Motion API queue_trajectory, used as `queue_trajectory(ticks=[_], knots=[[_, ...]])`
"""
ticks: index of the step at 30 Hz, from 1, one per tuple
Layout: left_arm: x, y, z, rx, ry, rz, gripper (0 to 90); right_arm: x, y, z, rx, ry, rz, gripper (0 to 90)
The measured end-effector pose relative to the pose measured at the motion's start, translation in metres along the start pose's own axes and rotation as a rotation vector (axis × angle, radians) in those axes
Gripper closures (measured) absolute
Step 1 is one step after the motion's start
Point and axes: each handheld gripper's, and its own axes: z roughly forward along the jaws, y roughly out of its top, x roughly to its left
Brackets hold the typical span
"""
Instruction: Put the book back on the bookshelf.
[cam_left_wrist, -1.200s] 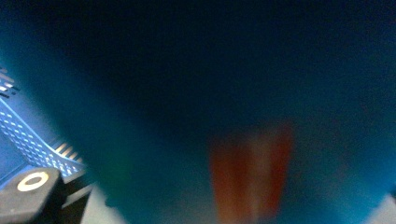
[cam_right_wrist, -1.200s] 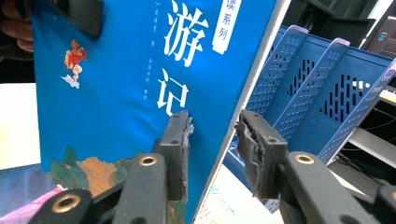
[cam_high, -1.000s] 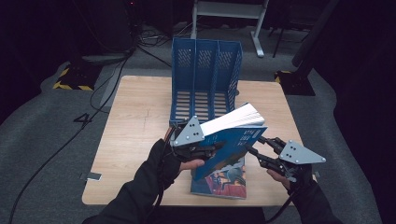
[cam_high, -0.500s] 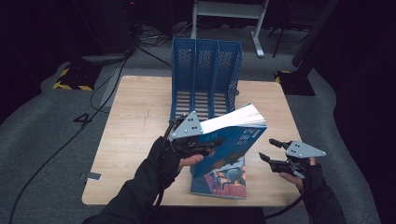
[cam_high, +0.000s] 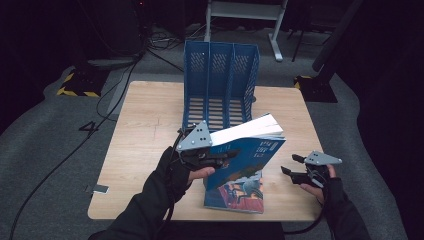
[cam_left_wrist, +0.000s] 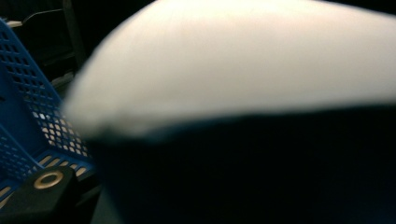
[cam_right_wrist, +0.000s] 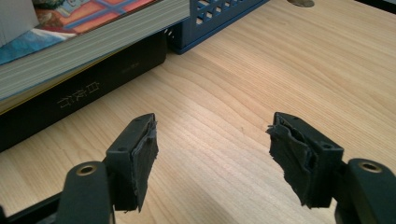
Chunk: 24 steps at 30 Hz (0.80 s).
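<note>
Two gloved hands reach in: the left gripper (cam_high: 212, 159) clamps the tilted blue paperback book (cam_high: 245, 155), pointing toward two o'clock; the right gripper (cam_high: 295, 167), at three o'clock, has just spread apart, empty.

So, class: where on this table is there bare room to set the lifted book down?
Bare wood lies left of the blue file rack, out to the table edge, and right of the stacked books beneath the right gripper. The middle is crowded, where the left gripper holds the blue book.
</note>
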Motion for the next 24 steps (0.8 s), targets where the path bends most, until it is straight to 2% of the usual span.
queue_trajectory(ticks=[5,8,10,15,17,21,24], knots=[[-0.001,-0.002,-0.003,-0.031,-0.02,-0.011,57.5,0.003,0.0,0.003,0.008,0.01,-0.005,33.2],[-0.002,-0.001,-0.003,-0.03,-0.009,0.007,57.2,0.003,-0.001,0.005,0.018,0.011,-0.007,33.4],[-0.002,0.001,-0.003,-0.033,-0.01,-0.002,56.9,0.003,-0.002,0.006,0.024,0.014,-0.008,33.6],[-0.003,0.005,-0.003,-0.023,0.008,0.004,56.9,0.005,-0.002,0.006,0.031,0.009,-0.011,34.2],[-0.004,0.007,-0.003,-0.009,0.021,0.019,57.6,0.004,-0.002,0.007,0.032,0.013,-0.011,34.2],[-0.002,0.012,-0.002,0.016,0.037,0.004,59.6,0.004,-0.002,0.007,0.038,0.013,-0.007,34.2],[0.0,0.015,0.001,0.024,0.028,-0.004,60.3,0.003,-0.002,0.007,0.039,0.013,0.0,34.2]])
